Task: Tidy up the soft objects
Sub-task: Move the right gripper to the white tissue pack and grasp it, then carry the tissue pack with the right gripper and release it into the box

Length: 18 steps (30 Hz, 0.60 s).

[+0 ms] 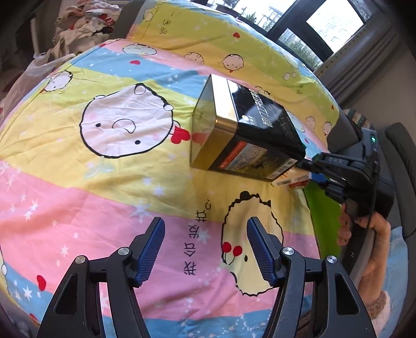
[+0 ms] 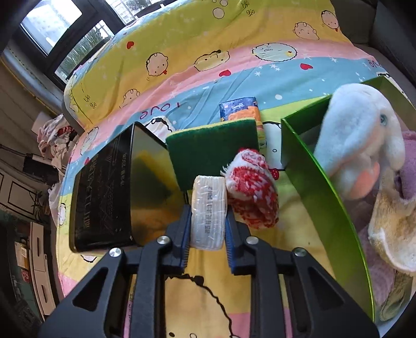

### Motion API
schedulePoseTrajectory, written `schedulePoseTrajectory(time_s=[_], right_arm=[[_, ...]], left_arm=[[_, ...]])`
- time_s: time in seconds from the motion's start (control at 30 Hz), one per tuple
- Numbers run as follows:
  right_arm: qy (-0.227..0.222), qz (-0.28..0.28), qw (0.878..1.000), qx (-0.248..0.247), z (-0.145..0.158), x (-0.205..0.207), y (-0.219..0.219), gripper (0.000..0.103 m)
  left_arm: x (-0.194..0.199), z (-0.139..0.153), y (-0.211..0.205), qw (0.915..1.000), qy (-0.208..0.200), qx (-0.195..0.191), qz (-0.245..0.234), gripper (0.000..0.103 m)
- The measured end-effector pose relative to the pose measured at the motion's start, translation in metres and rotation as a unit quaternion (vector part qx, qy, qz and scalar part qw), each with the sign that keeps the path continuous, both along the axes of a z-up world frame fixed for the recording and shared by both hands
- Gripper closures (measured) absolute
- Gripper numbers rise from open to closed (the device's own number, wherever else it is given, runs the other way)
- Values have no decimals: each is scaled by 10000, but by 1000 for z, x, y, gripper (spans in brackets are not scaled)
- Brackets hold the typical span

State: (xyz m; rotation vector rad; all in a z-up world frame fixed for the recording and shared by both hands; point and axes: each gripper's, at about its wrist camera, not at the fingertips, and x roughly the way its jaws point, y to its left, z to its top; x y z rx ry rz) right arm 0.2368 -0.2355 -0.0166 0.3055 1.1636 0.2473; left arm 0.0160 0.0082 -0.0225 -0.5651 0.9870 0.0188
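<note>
In the right wrist view my right gripper (image 2: 208,221) is shut on a white tissue pack (image 2: 208,210), held just above the bed. A red-and-white knitted ball (image 2: 251,187) lies to its right and a green scouring sponge (image 2: 213,153) just beyond. A blue Tempo tissue pack (image 2: 239,108) lies farther off. A green box (image 2: 319,192) at right holds a white plush animal (image 2: 361,135) and other soft toys. In the left wrist view my left gripper (image 1: 205,249) is open and empty over the cartoon bedsheet (image 1: 104,182); the right gripper (image 1: 338,171) shows at right.
A black-and-gold tin (image 1: 241,130) lies on the bed left of the tissue pack, also in the right wrist view (image 2: 109,192). A heap of clothes (image 1: 85,23) sits beyond the bed's far corner. Windows (image 1: 325,23) are behind the bed.
</note>
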Motion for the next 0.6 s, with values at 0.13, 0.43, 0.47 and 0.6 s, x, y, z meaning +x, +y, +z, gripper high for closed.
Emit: schedulePoseTrajectory(time_s=[0.13,0.43,0.47,0.6], right_arm=[[-294,118,9993,198,23,-39,-8,81],[80,827,9915,1001,15,-127,-1,81],[195,889,9893,1138,9,-131,1,81],[572,884,9898,959,-16,-137,8,77]], left_arm=[[-4,-1,2,10000,9,49,12,37],[-14,-3,0,10000,45,-25,-9,37],[-15,-3,-2,10000,43,-15,-36,37],[-16,-6,-12,9998,106,31,-168,37]])
